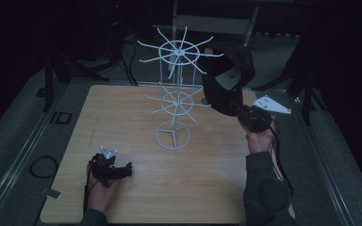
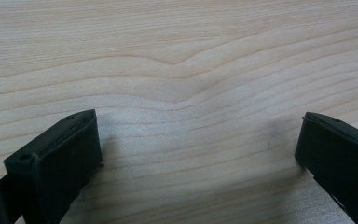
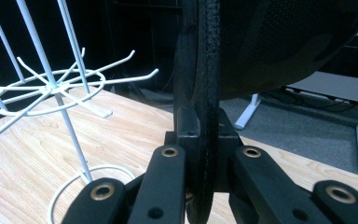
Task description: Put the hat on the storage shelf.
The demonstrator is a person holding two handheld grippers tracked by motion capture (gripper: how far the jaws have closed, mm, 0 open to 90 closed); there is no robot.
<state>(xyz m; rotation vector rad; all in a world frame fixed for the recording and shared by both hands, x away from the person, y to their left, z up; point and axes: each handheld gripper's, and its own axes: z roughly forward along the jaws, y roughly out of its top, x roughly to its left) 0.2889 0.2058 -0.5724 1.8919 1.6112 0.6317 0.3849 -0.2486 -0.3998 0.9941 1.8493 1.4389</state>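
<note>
Aloft, black cap (image 1: 227, 77), stitched brim edge-on, pinched in right claw (image 3: 204, 154)

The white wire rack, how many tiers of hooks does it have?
2. The white wire rack has an upper tier at its top and a lower tier partway down, above the ring base.

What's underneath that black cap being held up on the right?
Under the black cap, the wooden table and part of the white wire rack. The right hand-held gripper pinches its brim; the cap's inside is too dark to see.
</note>
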